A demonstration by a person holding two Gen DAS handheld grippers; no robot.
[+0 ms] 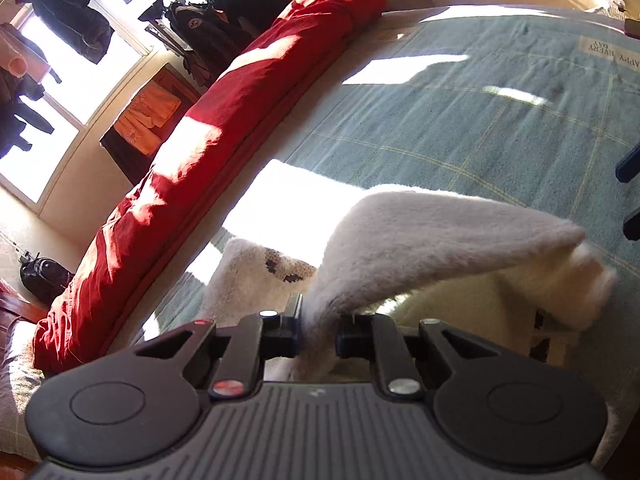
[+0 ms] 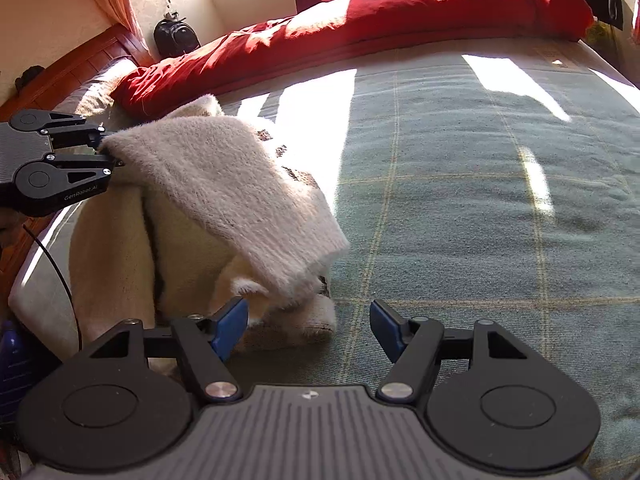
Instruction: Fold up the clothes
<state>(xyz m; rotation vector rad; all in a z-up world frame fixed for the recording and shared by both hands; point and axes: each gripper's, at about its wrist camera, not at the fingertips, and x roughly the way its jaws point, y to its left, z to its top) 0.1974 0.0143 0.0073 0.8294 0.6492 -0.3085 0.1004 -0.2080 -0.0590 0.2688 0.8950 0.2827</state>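
Left gripper (image 2: 110, 150) marked "GenRobot.AI", clamping sweater (image 2: 224, 184)

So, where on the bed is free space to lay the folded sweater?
Free: the green blanket between the red duvet and the right gripper. Crowded: the near-left side, where the white sweater hangs from the left gripper.

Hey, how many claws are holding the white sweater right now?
1. The left claw is shut on a lifted flap of the white sweater at the bed's left edge. The right claw is open beside the sweater's lower corner, holding nothing.
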